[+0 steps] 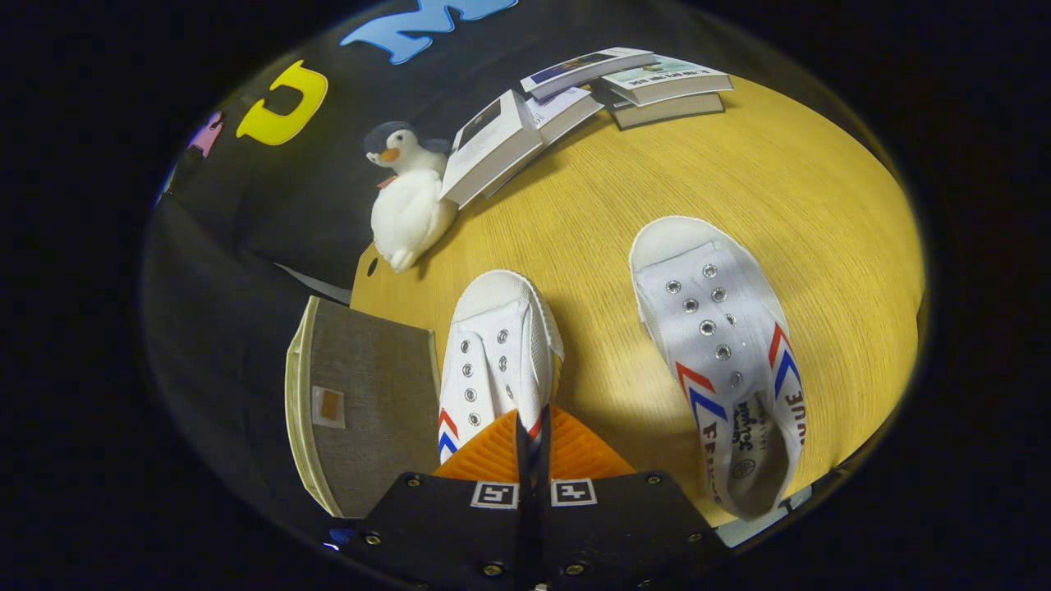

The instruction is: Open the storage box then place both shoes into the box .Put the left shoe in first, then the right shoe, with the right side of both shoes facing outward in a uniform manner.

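Observation:
My gripper (532, 420) is shut on the inner side wall of a white canvas shoe (493, 345) with red and blue chevrons; a thin strip of the shoe shows between the pressed pads. Its toe points away from me and it casts a shadow on the wooden table (739, 180) to its right. The second matching shoe (714, 328) lies flat on the table to the right, toe away, opening towards me. The grey fabric storage box (369, 402) stands just left of the held shoe, beside the table's left edge; I cannot tell whether its lid is open.
A white penguin plush (408, 205) sits at the table's far left corner, leaning against a tilted book (493, 148). Several more books (649, 86) are stacked along the far edge. Bare tabletop stretches between the shoes and the books.

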The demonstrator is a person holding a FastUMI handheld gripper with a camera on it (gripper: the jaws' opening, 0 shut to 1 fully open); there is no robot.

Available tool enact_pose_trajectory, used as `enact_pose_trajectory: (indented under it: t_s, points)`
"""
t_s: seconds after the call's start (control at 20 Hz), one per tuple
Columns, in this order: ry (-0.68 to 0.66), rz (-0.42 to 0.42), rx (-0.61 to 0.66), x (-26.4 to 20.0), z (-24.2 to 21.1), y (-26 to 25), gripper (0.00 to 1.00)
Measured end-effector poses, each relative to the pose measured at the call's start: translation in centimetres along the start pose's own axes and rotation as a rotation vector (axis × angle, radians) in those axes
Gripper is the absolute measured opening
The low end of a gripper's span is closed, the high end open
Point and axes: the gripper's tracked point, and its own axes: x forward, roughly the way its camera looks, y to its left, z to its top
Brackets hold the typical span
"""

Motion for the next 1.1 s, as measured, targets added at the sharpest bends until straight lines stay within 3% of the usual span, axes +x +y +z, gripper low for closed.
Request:
enact_pose_trajectory:
  t_s: [0.55,1.1]
  points:
    - [-0.052,0.096,-0.035,-4.9,2.5,10.0,0.0]
    - [-0.04,0.153,-0.118,-3.4,0.2,19.0,0.0]
